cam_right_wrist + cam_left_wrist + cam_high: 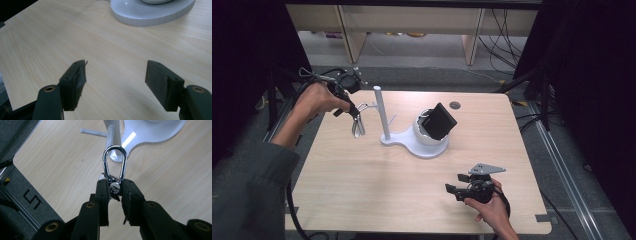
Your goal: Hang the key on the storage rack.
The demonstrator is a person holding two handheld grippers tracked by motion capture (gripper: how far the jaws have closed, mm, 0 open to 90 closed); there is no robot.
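A silver carabiner (115, 163) hangs from my left gripper (115, 188), whose jaws are shut on its swivel end. In the high view the carabiner (357, 126) dangles above the table's left side, just left of a white stand (414, 141) with an upright post (382, 112) and a short side peg (368, 105). A white bowl on the stand's base holds a tilted black box (438, 121). My right gripper (115, 75) stands open over bare wood near the table's front right (452, 190), nothing between its jaws.
The wooden table (362, 180) has a round cable hole (455, 105) at the back. Black cables and dark equipment (347, 80) lie beyond the back left corner. Metal rails (562, 165) run along the floor at the right.
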